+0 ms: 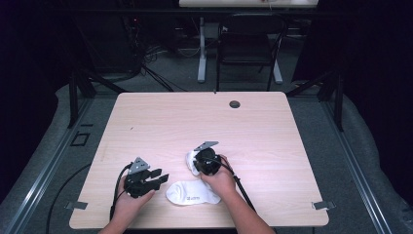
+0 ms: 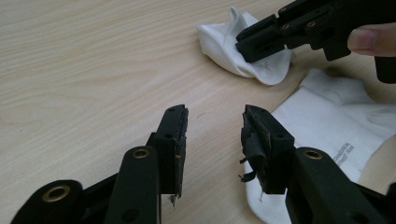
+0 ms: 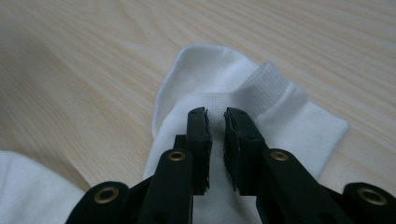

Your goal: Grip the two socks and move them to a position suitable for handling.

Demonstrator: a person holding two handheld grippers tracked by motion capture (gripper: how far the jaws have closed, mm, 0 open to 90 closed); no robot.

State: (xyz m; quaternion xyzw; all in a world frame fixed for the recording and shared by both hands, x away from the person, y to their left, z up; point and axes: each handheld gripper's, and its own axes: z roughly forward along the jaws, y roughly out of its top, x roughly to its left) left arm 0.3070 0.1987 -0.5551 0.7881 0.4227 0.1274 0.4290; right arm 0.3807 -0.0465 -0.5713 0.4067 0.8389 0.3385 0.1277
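So the right gripper (image 1: 198, 157) has its jaws nearly pinched together on a white sock (image 3: 261, 100) near the table's (image 1: 204, 117) 6 o'clock edge, while the left gripper (image 1: 160, 178) sits wide open just beside another sock (image 1: 192, 193).

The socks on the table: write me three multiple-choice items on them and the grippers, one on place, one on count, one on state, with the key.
1. Where does the flat sock lie?
A. near the table's front edge, between the two hands
B. by the far round hole
C. on the floor

2. How many white socks are on the table?
A. one
B. two
C. four

3. How do the left gripper's jaws stand?
A. clamped on a sock
B. shut on nothing
C. open, over bare wood

Key: 1 A, the high view shows it there. 2 B, the flat sock plus the bunched sock under the right gripper. 3 C, the left gripper view shows a wide gap.
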